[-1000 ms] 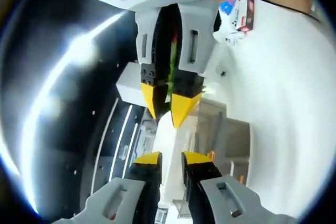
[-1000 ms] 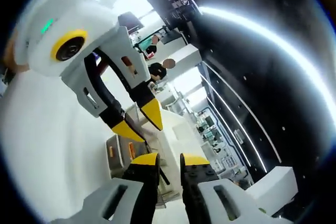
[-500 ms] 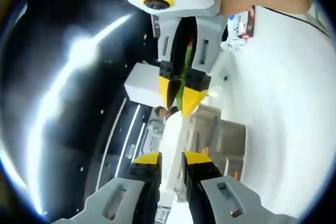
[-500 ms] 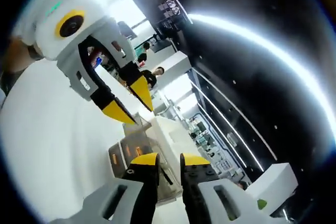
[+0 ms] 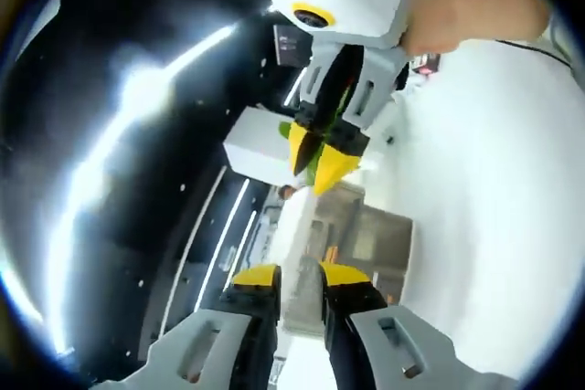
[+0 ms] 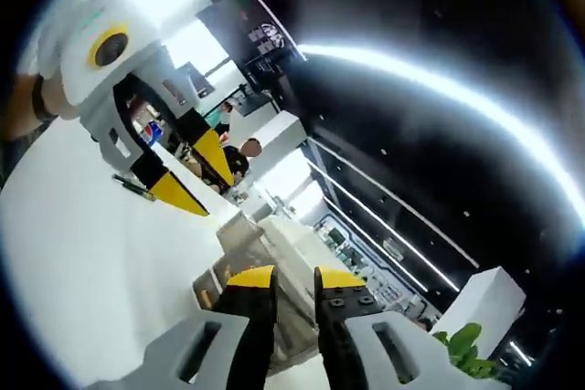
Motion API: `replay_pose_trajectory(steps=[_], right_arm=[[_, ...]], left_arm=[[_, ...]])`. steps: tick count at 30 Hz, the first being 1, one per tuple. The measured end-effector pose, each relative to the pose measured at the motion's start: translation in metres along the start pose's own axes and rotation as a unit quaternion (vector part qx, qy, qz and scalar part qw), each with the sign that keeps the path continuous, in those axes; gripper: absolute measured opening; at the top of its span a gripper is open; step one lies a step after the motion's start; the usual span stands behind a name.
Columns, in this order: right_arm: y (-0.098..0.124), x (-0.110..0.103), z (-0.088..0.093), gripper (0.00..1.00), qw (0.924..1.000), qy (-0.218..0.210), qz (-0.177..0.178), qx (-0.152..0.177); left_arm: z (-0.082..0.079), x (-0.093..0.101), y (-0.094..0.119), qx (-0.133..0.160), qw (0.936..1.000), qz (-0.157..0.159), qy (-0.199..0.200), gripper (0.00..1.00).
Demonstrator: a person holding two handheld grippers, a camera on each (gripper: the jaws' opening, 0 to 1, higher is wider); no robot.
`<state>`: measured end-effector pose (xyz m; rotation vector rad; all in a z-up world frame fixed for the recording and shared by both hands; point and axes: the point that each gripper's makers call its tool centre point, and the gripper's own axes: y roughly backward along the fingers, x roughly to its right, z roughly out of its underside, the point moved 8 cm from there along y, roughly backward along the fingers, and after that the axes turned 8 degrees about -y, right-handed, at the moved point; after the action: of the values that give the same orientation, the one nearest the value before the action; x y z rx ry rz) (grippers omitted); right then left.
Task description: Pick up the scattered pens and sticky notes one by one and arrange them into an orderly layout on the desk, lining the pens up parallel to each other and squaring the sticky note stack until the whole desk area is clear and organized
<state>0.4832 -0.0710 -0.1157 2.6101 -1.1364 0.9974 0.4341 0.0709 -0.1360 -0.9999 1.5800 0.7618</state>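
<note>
Seen in the left gripper view: right gripper, held by a hand above the white desk, yellow-tipped jaws clenched on a slim green pen. Green visible between the tips and again at the jaws' side; rest of the pen hidden by the gripper body.

Seen in the right gripper view: left gripper, held aloft over the desk, jaws spread wide and released, nothing between them. A dark pen lying flat on the desk just beside the left gripper's lower jaw, toward the desk's far edge; touching or apart, cannot tell. In the same view, the right gripper's own two jaws rising from the bottom, tips close together with a narrow gap; no green discernible there from this angle.

Beyond the desk's far edge: grey cabinets, two people in the distance, and a black ceiling crossed by a bright light strip. Leafy green plant at lower right, beside a white block.
</note>
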Motion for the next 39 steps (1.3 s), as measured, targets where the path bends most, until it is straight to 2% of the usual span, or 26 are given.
replay_pose_trajectory(steps=[5, 10, 13, 16, 18, 23, 24, 26, 28, 29, 33, 36, 39], right_arm=[[-0.002, -0.016, 0.011, 0.18, 0.9999, -0.016, -0.003, -0.001], [0.002, -0.029, 0.018, 0.18, 0.9999, -0.014, 0.007, 0.001], [0.006, -0.03, 0.017, 0.18, 0.9992, -0.029, 0.019, 0.021], [0.009, -0.032, 0.018, 0.17, 0.9978, -0.041, 0.025, 0.045], [0.009, -0.034, 0.02, 0.17, 0.9976, -0.039, 0.029, 0.05], [0.008, -0.037, 0.023, 0.17, 0.9966, -0.047, 0.03, 0.06], [0.007, -0.038, 0.024, 0.17, 0.9965, -0.05, 0.029, 0.061], [0.005, -0.041, 0.028, 0.17, 0.9974, -0.042, 0.025, 0.053], [0.004, -0.045, 0.029, 0.17, 0.998, -0.031, 0.022, 0.051], [0.003, -0.047, 0.029, 0.17, 0.9983, -0.026, 0.019, 0.049], [0.002, -0.05, 0.029, 0.17, 0.9982, -0.018, 0.018, 0.055], [0.003, -0.049, 0.031, 0.17, 0.9975, -0.014, 0.023, 0.065], [0.003, -0.046, 0.035, 0.17, 0.997, -0.021, 0.028, 0.069]], left_arm=[[0.007, 0.025, 0.004, -0.003, 0.9998, 0.014, 0.01, 0.17], [0.016, 0.03, 0.007, 0.004, 0.9996, -0.019, 0.022, 0.17], [0.028, 0.03, 0.008, 0.009, 0.9985, -0.046, 0.03, 0.17], [0.044, 0.034, 0.008, -0.005, 0.9967, -0.07, 0.04, 0.18], [0.052, 0.041, 0.007, -0.011, 0.9964, -0.076, 0.036, 0.19], [0.06, 0.055, 0.004, -0.021, 0.9963, -0.073, 0.039, 0.19], [0.063, 0.06, 0.004, -0.021, 0.9957, -0.069, 0.058, 0.19], [0.063, 0.066, 0.004, -0.019, 0.996, -0.063, 0.061, 0.19], [0.062, 0.066, 0.007, -0.027, 0.9967, -0.075, 0.017, 0.2], [0.063, 0.067, 0.009, -0.036, 0.9961, -0.078, 0.02, 0.2], [0.058, 0.062, 0.011, -0.017, 0.9939, -0.102, 0.041, 0.2], [0.058, 0.057, 0.014, -0.022, 0.9915, -0.126, 0.027, 0.2], [0.061, 0.053, 0.019, -0.019, 0.9884, -0.145, 0.042, 0.22]])
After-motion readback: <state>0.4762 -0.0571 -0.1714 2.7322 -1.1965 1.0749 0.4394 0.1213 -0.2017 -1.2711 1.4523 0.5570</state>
